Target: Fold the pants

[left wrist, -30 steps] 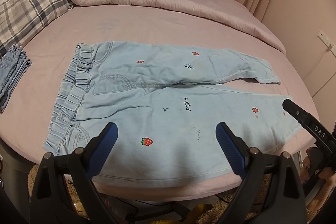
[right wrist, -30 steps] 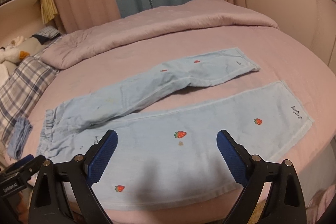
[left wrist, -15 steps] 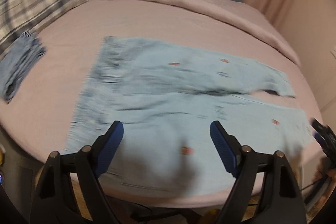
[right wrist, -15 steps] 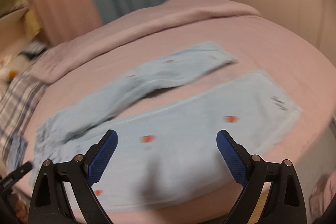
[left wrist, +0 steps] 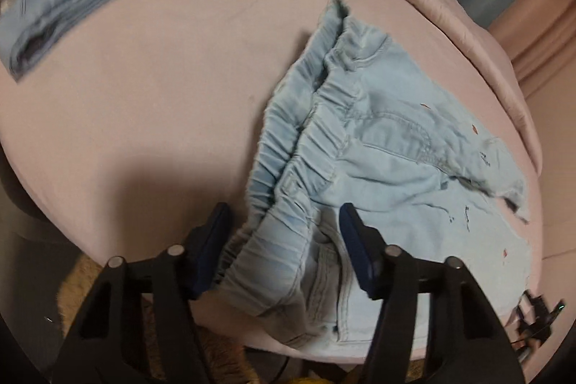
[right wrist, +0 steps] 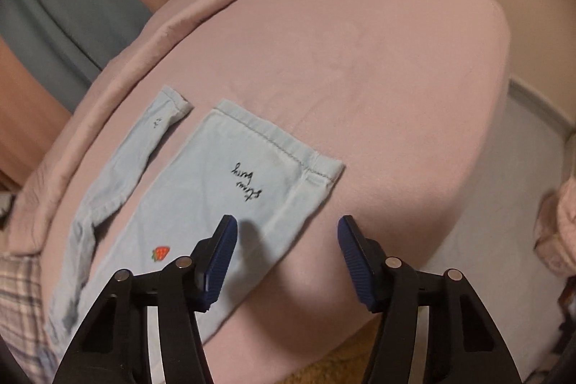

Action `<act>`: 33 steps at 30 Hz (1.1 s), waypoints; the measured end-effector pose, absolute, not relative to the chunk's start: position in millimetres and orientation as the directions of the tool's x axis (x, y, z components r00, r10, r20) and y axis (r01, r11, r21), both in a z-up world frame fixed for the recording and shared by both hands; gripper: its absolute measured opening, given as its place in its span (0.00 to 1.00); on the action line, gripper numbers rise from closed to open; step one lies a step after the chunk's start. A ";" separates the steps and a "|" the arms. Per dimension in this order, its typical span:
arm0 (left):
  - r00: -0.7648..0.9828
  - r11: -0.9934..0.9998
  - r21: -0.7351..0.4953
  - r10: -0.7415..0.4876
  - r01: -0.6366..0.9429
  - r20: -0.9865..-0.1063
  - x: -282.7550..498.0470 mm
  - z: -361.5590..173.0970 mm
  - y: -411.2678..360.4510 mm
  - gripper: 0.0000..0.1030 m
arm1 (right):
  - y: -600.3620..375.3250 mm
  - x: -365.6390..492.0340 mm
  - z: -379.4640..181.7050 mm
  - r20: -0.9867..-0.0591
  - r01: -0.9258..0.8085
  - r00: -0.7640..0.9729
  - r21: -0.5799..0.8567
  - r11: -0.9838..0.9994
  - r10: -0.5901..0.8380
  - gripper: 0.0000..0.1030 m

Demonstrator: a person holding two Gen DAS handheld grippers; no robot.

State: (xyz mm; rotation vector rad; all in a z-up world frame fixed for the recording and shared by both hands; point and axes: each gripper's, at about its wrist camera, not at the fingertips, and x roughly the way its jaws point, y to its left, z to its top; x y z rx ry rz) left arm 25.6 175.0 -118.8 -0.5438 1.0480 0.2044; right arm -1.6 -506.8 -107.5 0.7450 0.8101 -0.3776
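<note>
Lengthwise, pants [left wrist: 388,164] span bed [left wrist: 151,103] edge.

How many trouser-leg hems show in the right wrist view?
2. The near leg's hem lies just ahead of the right gripper; the far leg's hem lies beyond, toward the duvet.

In the left wrist view the black arms of the left gripper [left wrist: 284,240] cover the lower edge of the pants [left wrist: 396,168], and whether its blue pads press the waistband I cannot tell. The folded blue cloth [left wrist: 68,6] at the upper left is blurred. A small dark thing [left wrist: 536,315] at the lower right is too blurred to name. In the right wrist view the left edge cuts off the pants [right wrist: 223,189].
</note>
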 end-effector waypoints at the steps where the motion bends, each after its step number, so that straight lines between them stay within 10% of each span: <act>1: 0.495 0.846 -0.328 -0.089 -0.420 -0.864 25.4 -118.6 175.5 0.41 | -509.2 3.1 -111.1 -0.768 0.568 0.640 0.459 0.683 -0.016 0.41; 6: 0.533 0.817 -0.411 -0.155 -0.404 -0.832 20.7 -111.3 176.4 0.26 | -511.2 27.2 -102.0 -0.755 0.539 0.655 0.469 0.700 0.002 0.05; 13: 0.577 0.848 -0.351 -0.066 -0.397 -0.814 11.4 -90.0 186.7 0.21 | -500.3 5.0 -28.1 -0.606 0.431 0.793 0.484 0.762 -0.063 0.04; 20: 0.516 0.862 -0.300 -0.053 -0.408 -0.855 23.2 -105.6 185.7 0.21 | -507.3 -9.0 -111.1 -0.764 0.571 0.642 0.417 0.707 -0.068 0.03; 33: 0.490 0.880 -0.239 -0.008 -0.411 -0.872 26.9 -116.5 186.9 0.25 | -505.2 -16.8 -119.0 -0.765 0.597 0.633 0.383 0.705 -0.120 0.01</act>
